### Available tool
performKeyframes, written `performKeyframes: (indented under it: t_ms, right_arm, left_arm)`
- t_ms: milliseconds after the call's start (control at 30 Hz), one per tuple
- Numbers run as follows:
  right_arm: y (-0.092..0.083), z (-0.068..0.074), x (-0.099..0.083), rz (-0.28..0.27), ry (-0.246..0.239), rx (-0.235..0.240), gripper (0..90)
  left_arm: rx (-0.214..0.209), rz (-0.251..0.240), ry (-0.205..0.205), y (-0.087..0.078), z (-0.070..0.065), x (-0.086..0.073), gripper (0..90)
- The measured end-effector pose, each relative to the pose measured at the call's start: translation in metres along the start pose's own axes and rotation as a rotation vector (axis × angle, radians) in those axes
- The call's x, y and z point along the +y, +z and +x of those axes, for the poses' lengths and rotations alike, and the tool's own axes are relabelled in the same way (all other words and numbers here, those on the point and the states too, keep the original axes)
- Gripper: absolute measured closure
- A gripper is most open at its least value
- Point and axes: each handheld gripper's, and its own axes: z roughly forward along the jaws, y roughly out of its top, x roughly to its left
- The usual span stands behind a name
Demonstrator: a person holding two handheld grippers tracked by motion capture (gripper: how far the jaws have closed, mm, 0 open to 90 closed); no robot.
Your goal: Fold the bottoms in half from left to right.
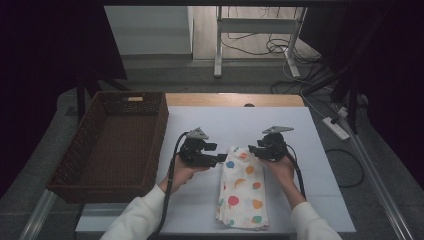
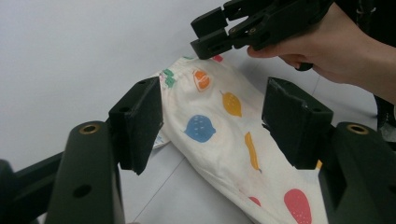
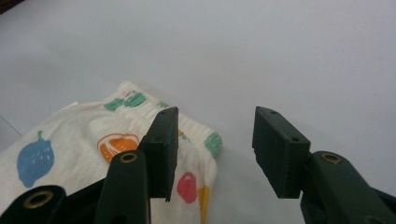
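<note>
A folded white cloth (image 1: 243,190) printed with coloured fruit lies lengthwise on the white table cover (image 1: 310,200). My left gripper (image 1: 220,159) sits at the left of the cloth's far end, its jaws open. In the left gripper view the cloth (image 2: 224,126) lies between and beyond my left gripper's (image 2: 215,88) jaws, apart from the pads. My right gripper (image 1: 252,150) is at the right of the same end, open. In the right gripper view its left jaw hangs over the cloth's (image 3: 70,140) gathered end, and my right gripper (image 3: 217,114) holds nothing. The right gripper (image 2: 210,39) also shows above the cloth.
A brown wicker basket (image 1: 161,131) stands at the table's left edge. Bare wood (image 1: 235,99) runs along the far edge. Beyond the table, cables, a power strip (image 1: 336,127) and a white desk frame (image 1: 218,50) are on the floor.
</note>
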Motion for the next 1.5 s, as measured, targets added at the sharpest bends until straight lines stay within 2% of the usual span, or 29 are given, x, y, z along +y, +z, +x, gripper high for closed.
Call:
performKeyframes:
  t_ms: [200, 300, 567, 667, 800, 933, 1100, 1267, 1500]
  right_arm:
    - [0.004, 0.009, -0.010, 0.072, -0.038, 0.019, 51.1]
    - [0.006, 0.013, -0.014, 0.110, -0.064, 0.013, 52.0]
    - [0.005, 0.022, -0.019, 0.135, -0.124, 0.015, 62.6]
    - [0.006, 0.022, -0.020, 0.131, -0.118, 0.013, 66.6]
    - [0.006, 0.025, -0.020, 0.130, -0.156, -0.006, 77.2]
    - [0.005, 0.028, -0.020, 0.130, -0.195, -0.013, 82.8]
    - [-0.001, 0.028, -0.015, 0.100, -0.228, -0.029, 83.4]
    - [-0.009, 0.027, -0.009, 0.051, -0.236, -0.051, 83.0]
    - [0.000, 0.025, -0.001, 0.051, -0.269, -0.083, 82.1]
  left_arm:
    - [-0.014, -0.012, -0.011, -0.001, 0.000, 0.001, 37.6]
    - [-0.014, -0.009, -0.010, -0.001, 0.001, 0.000, 37.6]
    - [-0.013, -0.007, -0.012, 0.000, 0.001, 0.000, 37.6]
    - [-0.012, -0.003, -0.009, 0.001, 0.001, 0.000, 37.6]
    - [-0.011, -0.003, -0.010, 0.001, 0.001, 0.000, 37.6]
    - [-0.010, -0.004, -0.010, 0.001, 0.001, 0.000, 37.6]
    - [-0.008, -0.005, -0.010, 0.001, 0.002, 0.000, 37.6]
    - [-0.007, -0.009, -0.017, 0.000, 0.003, 0.000, 37.6]
    - [-0.010, -0.004, -0.016, 0.002, 0.003, 0.000, 37.6]
